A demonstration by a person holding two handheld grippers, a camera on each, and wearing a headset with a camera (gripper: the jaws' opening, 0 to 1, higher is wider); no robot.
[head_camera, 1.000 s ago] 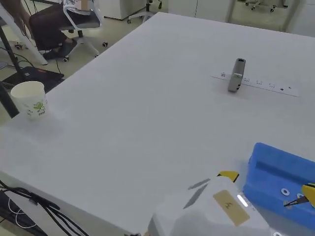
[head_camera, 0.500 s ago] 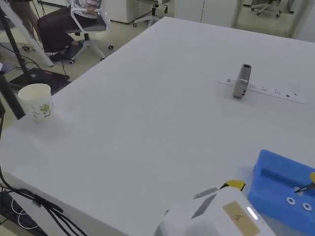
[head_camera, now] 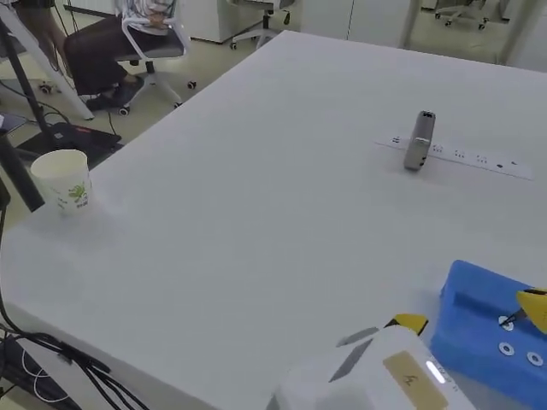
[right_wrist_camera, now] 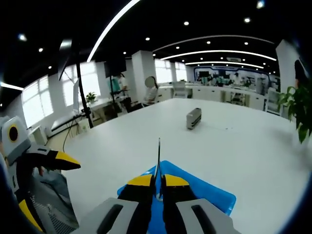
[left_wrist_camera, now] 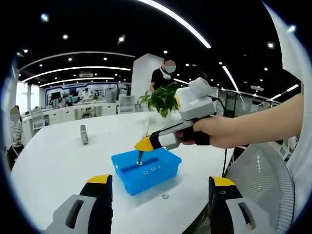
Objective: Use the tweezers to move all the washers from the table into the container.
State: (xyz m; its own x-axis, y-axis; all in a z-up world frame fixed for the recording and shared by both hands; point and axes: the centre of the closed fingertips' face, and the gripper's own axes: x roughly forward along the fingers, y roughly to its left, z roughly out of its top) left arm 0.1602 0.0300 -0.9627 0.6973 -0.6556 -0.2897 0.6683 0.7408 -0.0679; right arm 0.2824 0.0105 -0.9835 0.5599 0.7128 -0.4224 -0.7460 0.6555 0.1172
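Shifting across the blue container (left_wrist_camera: 146, 183), the right tongs (right_wrist_camera: 158, 180), clamped on the tweezers (right_wrist_camera: 158, 156), seemed to deliver a washer (left_wrist_camera: 139, 163), leaving one loose washer (left_wrist_camera: 165, 196) on the tabletop (head_camera: 256, 213) just ahead of the wide-apart left tongs (left_wrist_camera: 160, 180).

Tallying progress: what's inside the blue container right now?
At least three washers lie inside the blue container; the tweezers tip dips in, hiding whatever sits beneath it.

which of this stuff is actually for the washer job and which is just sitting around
For the job:
tweezers, clamped in the right gripper
blue container
washers already inside it
loose washer on the table beside the container

Lying about:
paper cup
grey device
power strip
potted plant
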